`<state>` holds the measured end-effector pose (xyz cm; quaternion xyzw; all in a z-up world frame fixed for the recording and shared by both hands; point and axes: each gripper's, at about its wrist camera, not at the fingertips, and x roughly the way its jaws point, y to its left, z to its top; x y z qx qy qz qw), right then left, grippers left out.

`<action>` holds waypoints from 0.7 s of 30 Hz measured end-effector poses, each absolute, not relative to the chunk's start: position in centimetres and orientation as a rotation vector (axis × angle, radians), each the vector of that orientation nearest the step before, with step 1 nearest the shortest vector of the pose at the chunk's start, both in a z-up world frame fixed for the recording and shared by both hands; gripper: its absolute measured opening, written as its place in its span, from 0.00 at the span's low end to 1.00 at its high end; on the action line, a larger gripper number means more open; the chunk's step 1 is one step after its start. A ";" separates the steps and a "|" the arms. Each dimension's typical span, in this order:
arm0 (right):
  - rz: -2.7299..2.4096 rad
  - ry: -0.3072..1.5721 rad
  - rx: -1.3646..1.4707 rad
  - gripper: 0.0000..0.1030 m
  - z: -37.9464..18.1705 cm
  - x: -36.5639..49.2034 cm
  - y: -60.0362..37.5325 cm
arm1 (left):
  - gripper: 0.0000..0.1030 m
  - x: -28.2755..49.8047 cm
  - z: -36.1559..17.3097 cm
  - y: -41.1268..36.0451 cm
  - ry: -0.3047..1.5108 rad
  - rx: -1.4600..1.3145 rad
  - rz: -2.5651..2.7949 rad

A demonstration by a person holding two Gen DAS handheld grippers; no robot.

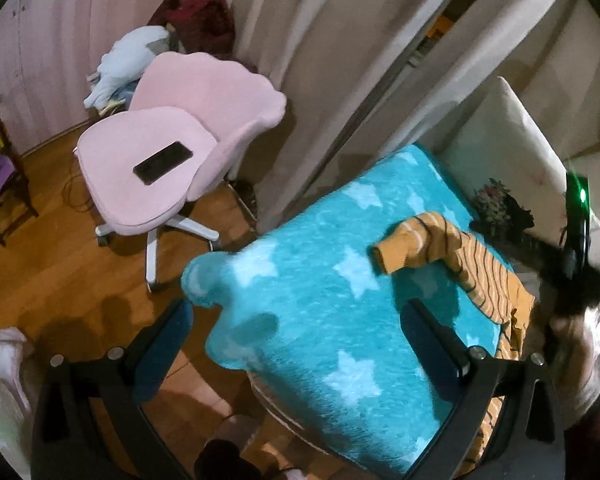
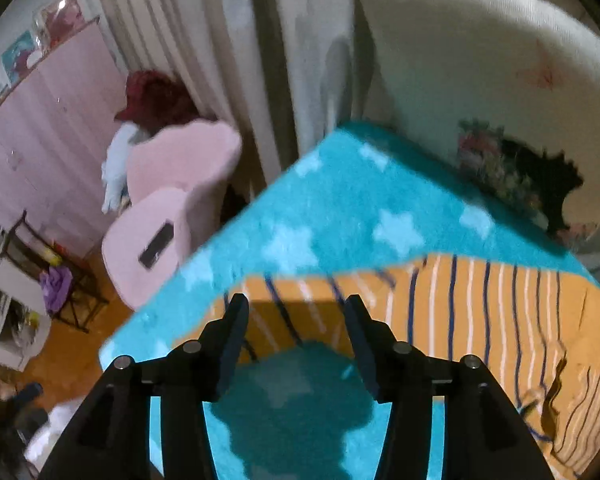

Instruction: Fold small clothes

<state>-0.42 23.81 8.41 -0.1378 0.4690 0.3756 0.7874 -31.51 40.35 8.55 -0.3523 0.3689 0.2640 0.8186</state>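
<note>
An orange shirt with dark and white stripes point(image 2: 480, 312) lies on a turquoise star-patterned blanket point(image 2: 340, 216). In the left wrist view its sleeve point(image 1: 412, 248) stretches left across the blanket point(image 1: 320, 280). My right gripper point(image 2: 296, 304) is open, its fingertips over the shirt's sleeve edge, nothing held. My left gripper point(image 1: 300, 308) is open and empty above the blanket's front left part, left of the shirt. The right gripper's body and the hand holding it point(image 1: 576, 280) show at the right edge of the left wrist view.
A pink swivel chair point(image 1: 172, 148) with a black phone point(image 1: 163, 162) on its seat stands on the wooden floor to the left. Curtains point(image 1: 320, 40) hang behind. A white cushion point(image 2: 480, 80) lies beyond the blanket. A dark wooden rack point(image 1: 0, 184) stands far left.
</note>
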 end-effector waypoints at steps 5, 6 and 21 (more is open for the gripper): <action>0.886 1.041 -0.405 0.54 5.6 -4.4 25.4 | 1.00 -31.8 8.4 40.3 0.788 -0.752 0.560; 0.890 1.048 -0.408 0.55 5.2 -4.6 25.7 | 1.00 -32.0 8.3 40.3 0.791 -0.752 0.561; 0.774 1.202 -0.205 0.16 2.2 -1.4 27.3 | 1.00 -32.7 7.3 38.9 0.831 -0.769 0.582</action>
